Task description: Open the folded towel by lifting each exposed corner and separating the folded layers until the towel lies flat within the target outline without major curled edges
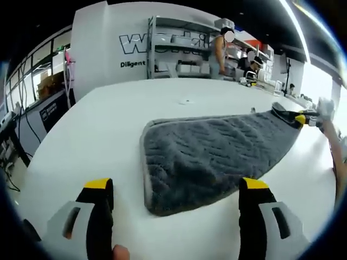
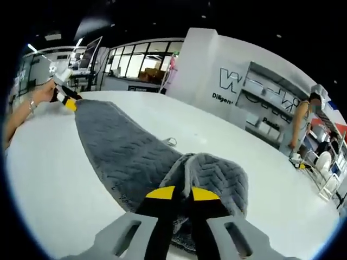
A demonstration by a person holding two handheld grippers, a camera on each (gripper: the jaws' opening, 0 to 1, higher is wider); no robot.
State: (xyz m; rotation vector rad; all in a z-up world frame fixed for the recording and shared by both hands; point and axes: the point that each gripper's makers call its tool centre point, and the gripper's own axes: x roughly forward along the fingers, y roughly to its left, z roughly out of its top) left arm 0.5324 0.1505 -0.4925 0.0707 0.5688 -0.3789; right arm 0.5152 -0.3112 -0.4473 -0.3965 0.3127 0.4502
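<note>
Towel lies stretched long across the white surface, grey and ribbed. Most of it is flat, with one end bunched up.

Your right gripper has its jaws pressed together on that bunched end, pinching a raised fold. Your left gripper is spread wide and holds nothing. The towel's near edge sits just ahead of it, between the two jaws.

To do this step well, I judge you should lift the pinched fold only enough to free the upper layer. Then draw it outward and away from the rest of the towel, low over the surface, so it lays down instead of flopping back. Bring the left gripper down on the near edge to pin it, or the whole towel may slide along with the pull. Let go only once the layer rests flat.

Several things are hard to make out:
- I can't see any target outline on the surface.
- How many layers the right gripper has caught is hidden under its jaws.
- In the right gripper view the far end of the towel is small, so I can't tell whether the left gripper touches it.
</note>
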